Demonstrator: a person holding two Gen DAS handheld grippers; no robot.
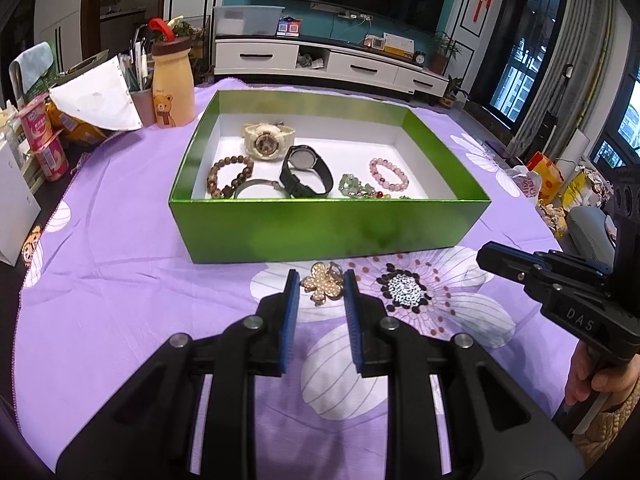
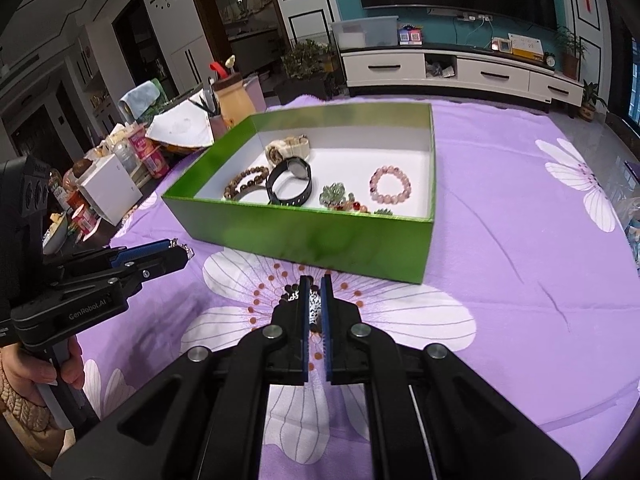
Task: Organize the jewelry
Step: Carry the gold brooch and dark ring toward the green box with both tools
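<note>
Our left gripper point(image 1: 322, 286) pinches the gold flower pin point(image 1: 321, 283) by its side petals, just in front of the green box point(image 1: 328, 226), and we think it is light, hard and bumpy, while our right gripper point(image 2: 316, 300) is closed and empty.
</note>
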